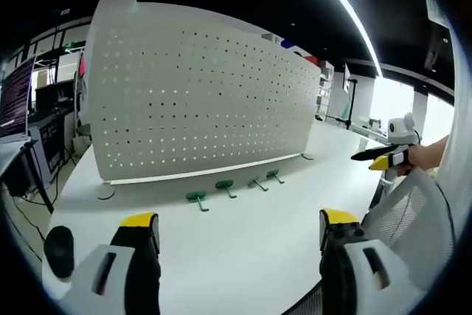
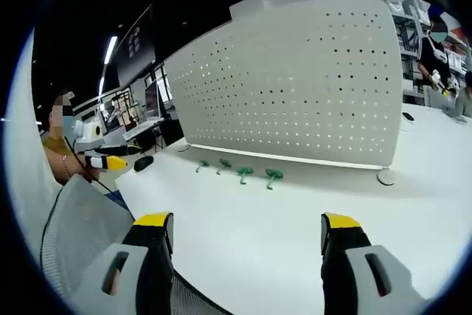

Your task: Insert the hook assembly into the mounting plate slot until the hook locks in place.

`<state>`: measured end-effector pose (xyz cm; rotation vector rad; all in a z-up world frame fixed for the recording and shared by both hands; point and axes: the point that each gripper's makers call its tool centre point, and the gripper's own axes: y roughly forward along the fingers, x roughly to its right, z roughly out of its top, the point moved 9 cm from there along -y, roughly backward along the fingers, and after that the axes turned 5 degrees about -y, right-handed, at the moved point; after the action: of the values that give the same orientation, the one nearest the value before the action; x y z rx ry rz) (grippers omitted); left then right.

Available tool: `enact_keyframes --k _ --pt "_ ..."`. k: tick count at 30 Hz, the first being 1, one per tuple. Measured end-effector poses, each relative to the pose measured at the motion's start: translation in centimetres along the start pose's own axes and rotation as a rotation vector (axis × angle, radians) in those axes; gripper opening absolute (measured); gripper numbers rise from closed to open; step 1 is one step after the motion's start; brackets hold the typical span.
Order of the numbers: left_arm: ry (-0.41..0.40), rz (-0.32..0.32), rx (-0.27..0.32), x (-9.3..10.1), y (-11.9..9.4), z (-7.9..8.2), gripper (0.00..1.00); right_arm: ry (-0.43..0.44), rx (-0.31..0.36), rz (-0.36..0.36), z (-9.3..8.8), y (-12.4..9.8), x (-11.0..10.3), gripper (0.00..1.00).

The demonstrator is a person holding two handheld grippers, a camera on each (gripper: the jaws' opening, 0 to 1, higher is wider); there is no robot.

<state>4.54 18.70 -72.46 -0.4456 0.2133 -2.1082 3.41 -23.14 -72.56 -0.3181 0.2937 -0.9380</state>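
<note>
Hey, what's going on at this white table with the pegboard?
A person holds a claw in each hand. The left claw and right claw are both open and empty, back from the work. Four green hooks lie in a row on the white table in front of the upright white pegboard. No hook is picked up or mounted yet.

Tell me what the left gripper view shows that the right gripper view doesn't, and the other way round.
Left gripper view: a dark monitor screen at the far left, and a black rounded object on the table near the left hand-held gripper.

Right gripper view: a person in dark clothes standing beyond the board's far end, and the right hand-held gripper.

Both: the white perforated pegboard panel, four green hooks lying before it, the white table, and open jaws.
</note>
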Motion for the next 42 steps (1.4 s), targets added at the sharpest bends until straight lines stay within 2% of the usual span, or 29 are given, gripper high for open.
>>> enact_keyframes --k 25,42 --pt "-0.01 -0.006 -0.017 -0.35 0.64 -0.56 0.9 0.018 -0.013 -0.012 -0.86 0.66 -0.13 0.77" --pt "0.012 -0.032 -0.035 -0.61 0.79 0.0 0.91 0.011 -0.013 -0.009 -0.51 0.64 -0.1 0.77"
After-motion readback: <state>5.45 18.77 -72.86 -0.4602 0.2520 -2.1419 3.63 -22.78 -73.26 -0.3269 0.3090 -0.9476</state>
